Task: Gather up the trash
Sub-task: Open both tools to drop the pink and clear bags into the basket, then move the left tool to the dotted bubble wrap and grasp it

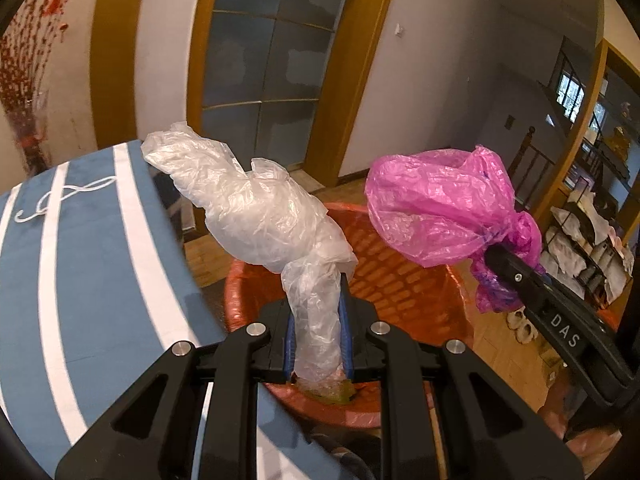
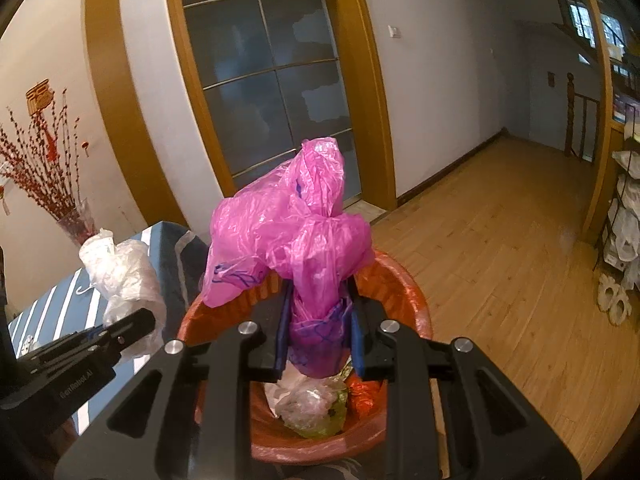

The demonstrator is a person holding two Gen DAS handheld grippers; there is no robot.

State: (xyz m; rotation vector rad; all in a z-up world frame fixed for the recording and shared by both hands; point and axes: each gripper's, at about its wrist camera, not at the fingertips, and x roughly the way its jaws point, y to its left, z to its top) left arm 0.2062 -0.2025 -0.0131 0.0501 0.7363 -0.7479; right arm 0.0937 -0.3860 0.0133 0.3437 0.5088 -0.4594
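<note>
Two bags hang over the orange basket (image 2: 404, 292), each clamped in its own jaws. The left gripper (image 1: 318, 334) is pinched on the neck of the clear plastic bag (image 1: 256, 208), whose bulk leans up and left toward the striped surface (image 1: 80, 260). The right gripper (image 2: 320, 328) grips the twisted neck of the pink plastic bag (image 2: 288, 232), standing upright above the basket's mouth, where crumpled trash (image 2: 312, 404) already lies. The basket sits directly below both jaws, so letting go should drop each bag straight in.

"DAS" on right claw (image 1: 486, 258) body; "GenRobot.AI" on left claw (image 2: 146, 320) body.
</note>
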